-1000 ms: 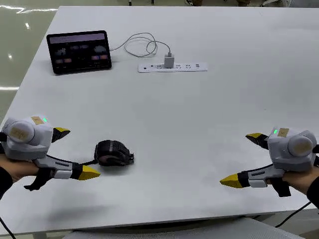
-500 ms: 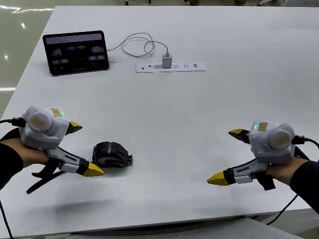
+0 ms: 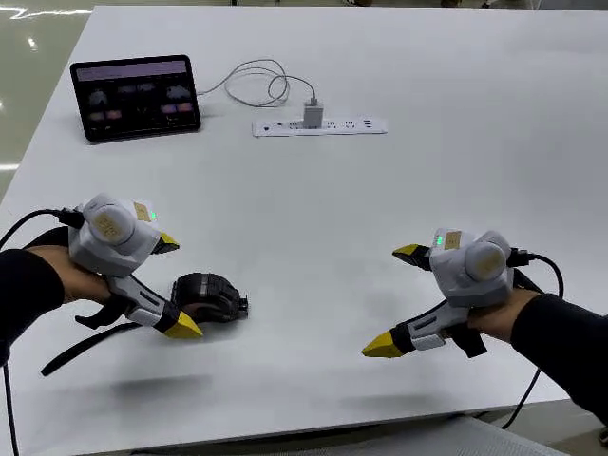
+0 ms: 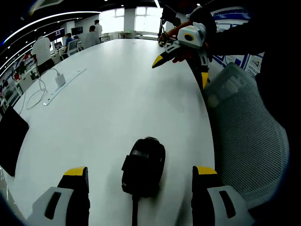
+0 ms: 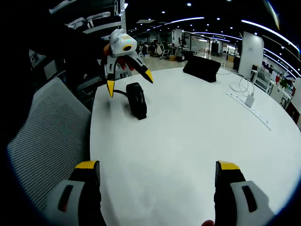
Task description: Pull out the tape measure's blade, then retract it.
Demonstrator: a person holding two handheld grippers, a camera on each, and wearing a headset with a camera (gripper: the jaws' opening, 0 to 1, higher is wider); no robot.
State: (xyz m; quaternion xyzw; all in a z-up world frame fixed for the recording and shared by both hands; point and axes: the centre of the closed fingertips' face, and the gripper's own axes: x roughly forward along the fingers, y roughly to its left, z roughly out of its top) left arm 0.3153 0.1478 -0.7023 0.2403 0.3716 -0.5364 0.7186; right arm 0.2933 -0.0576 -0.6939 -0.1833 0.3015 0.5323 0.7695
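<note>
My left gripper (image 3: pixel 176 285) has its jaws spread wide, with the chunky black tape measure (image 4: pixel 143 165) sitting between them, not touching either. Jaws on my right gripper (image 3: pixel 394 299) gape too, gripping nothing.

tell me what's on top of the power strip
A white charger is plugged into the power strip, and a white cable loops from it toward the tablet. The socket beneath the charger is covered; the other sockets look free.

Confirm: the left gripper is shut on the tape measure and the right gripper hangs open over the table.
Wrong: the left gripper is open, jaws either side of the tape measure, as the left gripper view shows. The right gripper does hang open over the table.
</note>
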